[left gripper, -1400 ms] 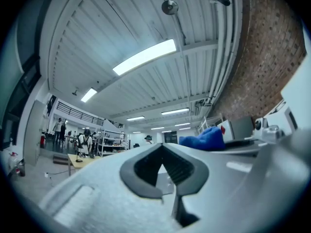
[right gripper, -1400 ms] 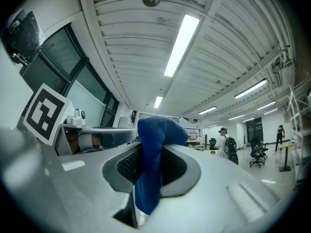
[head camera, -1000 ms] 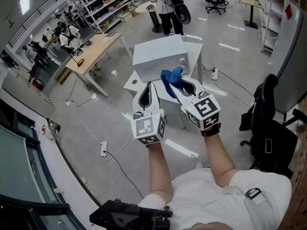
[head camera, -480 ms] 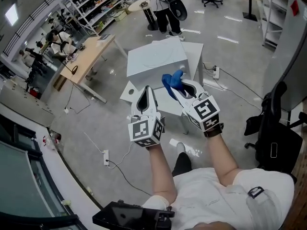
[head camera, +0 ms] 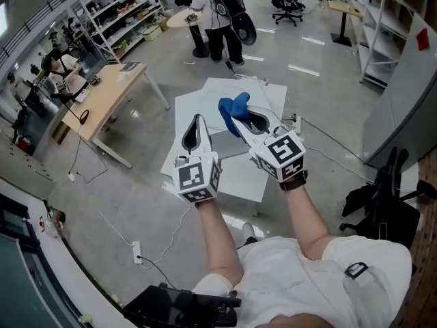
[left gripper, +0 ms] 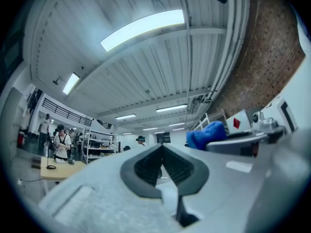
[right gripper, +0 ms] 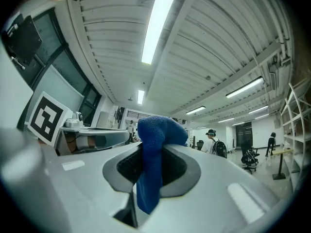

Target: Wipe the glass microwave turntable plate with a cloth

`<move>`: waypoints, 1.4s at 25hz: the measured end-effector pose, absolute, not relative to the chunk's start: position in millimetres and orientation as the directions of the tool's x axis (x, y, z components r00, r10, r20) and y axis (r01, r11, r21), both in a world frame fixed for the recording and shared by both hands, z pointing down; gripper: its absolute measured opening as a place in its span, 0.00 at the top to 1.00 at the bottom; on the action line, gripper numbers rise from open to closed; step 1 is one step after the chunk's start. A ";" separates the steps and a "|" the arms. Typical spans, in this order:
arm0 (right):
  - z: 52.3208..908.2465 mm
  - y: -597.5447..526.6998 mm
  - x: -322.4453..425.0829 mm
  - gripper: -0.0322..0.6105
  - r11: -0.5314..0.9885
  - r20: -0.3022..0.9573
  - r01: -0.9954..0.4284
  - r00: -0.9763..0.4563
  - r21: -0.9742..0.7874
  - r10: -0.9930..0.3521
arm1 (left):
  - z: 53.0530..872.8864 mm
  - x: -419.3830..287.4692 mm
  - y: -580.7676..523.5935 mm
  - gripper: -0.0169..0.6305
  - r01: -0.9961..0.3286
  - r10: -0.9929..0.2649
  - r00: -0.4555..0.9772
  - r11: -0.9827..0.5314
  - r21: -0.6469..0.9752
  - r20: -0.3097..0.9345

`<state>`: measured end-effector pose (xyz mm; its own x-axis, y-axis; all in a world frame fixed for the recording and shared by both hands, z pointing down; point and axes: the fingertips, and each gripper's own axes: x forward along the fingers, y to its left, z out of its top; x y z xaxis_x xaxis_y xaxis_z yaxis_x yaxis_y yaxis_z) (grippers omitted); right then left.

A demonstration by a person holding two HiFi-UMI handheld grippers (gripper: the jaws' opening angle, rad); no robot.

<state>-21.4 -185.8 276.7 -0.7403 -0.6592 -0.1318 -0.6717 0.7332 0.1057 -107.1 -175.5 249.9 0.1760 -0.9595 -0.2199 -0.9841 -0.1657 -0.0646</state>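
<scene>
A blue cloth hangs from my right gripper, which is shut on it; it fills the space between the jaws in the right gripper view, blue cloth. My left gripper is held beside it, shut and empty, its jaw tips meeting. Both are raised and point over a white microwave on a white table. The cloth also shows at the right of the left gripper view. No glass turntable plate is in sight.
A wooden desk stands to the left, and a person with a backpack stands beyond the microwave. A black office chair is at the right. Cables and a power strip lie on the floor.
The view has closed in on the microwave, which now lies under both grippers. The grippers keep their pose side by side, and the cloth stays clamped.
</scene>
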 end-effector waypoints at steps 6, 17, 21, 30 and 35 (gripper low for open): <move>268.2 -231.8 -78.2 0.85 0.749 -0.093 -0.650 -0.760 0.128 -0.643 | 243.8 -154.3 -219.1 0.97 -0.981 -0.957 0.188 -0.172 -0.092 -0.221; 307.9 -292.1 -111.4 0.86 0.757 0.043 -0.640 -0.760 0.129 -0.649 | 289.5 -208.2 -280.7 0.97 -0.976 -0.968 0.218 -0.216 -0.025 -0.123; 315.5 -314.4 -119.1 0.86 0.776 0.092 -0.607 -0.774 0.169 -0.626 | 298.3 -210.5 -305.4 0.97 -0.977 -0.971 0.215 -0.215 -0.010 -0.107; 386.8 -361.3 -167.7 0.85 0.915 0.385 -0.245 -0.849 0.320 -0.362 | 325.5 -226.0 -352.7 0.97 -0.992 -0.991 0.125 -0.125 -0.006 -0.039; 433.4 -386.0 -210.3 0.84 0.908 0.572 0.029 -0.785 0.418 -0.238 | 335.8 -245.1 -364.1 0.97 -0.998 -0.998 0.067 -0.067 0.003 -0.009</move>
<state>-210.3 -386.0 433.4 -0.7847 -0.2383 0.5722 0.0289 0.9081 0.4177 -245.1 -364.1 335.8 0.0669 -0.9977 -0.0090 -0.9978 -0.0669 0.0034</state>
